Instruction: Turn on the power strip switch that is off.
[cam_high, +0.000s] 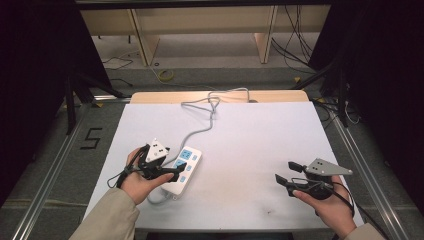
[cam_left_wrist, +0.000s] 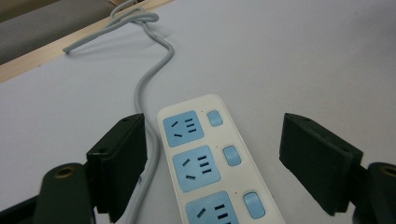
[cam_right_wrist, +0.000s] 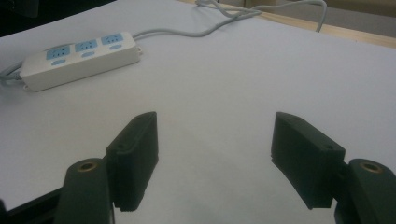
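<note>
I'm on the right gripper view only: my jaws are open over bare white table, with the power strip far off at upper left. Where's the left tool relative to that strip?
Observer: The left tool is open and straddles the power strip, one jaw on each side, neither touching it.
Operator: Which part of the strip sits between the jaws?
Observer: The middle socket and its blue switch, by the left gripper view.
Operator: Where does the cord run there?
Observer: The grey cord passes right beside one jaw, then heads to the table's far edge, where it is knotted in a loop.
Operator: And my tool from above?
Observer: The right tool is over bare table, well apart from the strip.
</note>
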